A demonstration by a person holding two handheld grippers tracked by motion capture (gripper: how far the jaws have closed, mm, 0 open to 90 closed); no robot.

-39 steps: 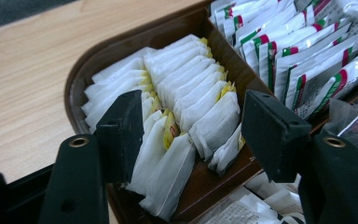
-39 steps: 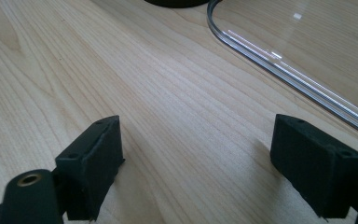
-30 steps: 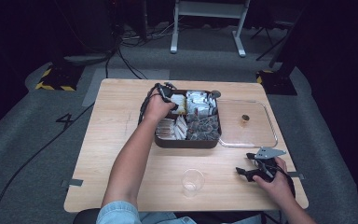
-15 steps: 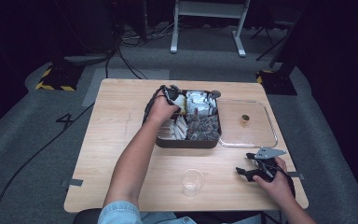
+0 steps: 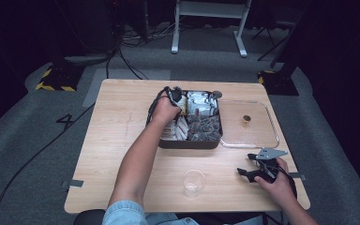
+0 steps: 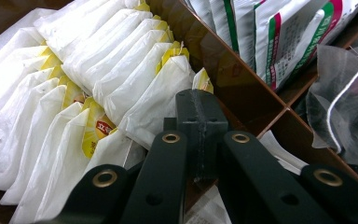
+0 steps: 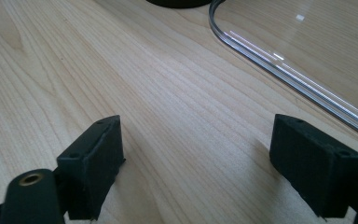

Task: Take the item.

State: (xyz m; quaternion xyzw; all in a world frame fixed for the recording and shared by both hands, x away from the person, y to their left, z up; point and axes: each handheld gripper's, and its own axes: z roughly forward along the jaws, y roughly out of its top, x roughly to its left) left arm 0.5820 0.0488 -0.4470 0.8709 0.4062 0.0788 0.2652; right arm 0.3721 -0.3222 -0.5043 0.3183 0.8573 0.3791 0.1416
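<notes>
right gripper (image 5: 254, 168): rested on table (image 5: 122, 140) at about 4 o'clock, near edge; jaws spread wide in right gripper view (image 7: 196, 172), nothing between them but bare wood.
plastic cup (image 5: 193, 182): clear, upright, near edge around 6 o'clock, left of right gripper, well apart from it. Looked empty.
clear lid (image 5: 248, 140): lay flat at 3 o'clock, touching or just beside the box's right wall; small brown knob on top (image 5: 246, 119). Rim seen close ahead in right gripper view (image 7: 279, 65).
divided box (image 5: 190, 143): dark, centre of table, compartments packed with sachets.
left gripper (image 5: 174, 93): reached into box's far-left part, about 11 o'clock of the box. In left gripper view (image 6: 201, 121) jaws pressed together, no gap seen; no sachet visibly pinched between the tips, though tips sat against the row and the divider.
white tea sachets (image 6: 98, 84): white and yellow paper packets, stood in a tight row in left compartment, just left of the jaw tips.
green-and-red packets (image 6: 279, 42): next compartment, beyond brown divider, at 1 o'clock in left gripper view.
mesh tea bags (image 6: 345, 107): see-through, at 3 o'clock in that view.
step (judged): choosing and grabbing one sachet from the row; not yet lifted.
next move (judged): called for parting jaws slightly, straddling a single packet's top edge, closing, lifting straight up so neighbours stayed put; then toward cup.
</notes>
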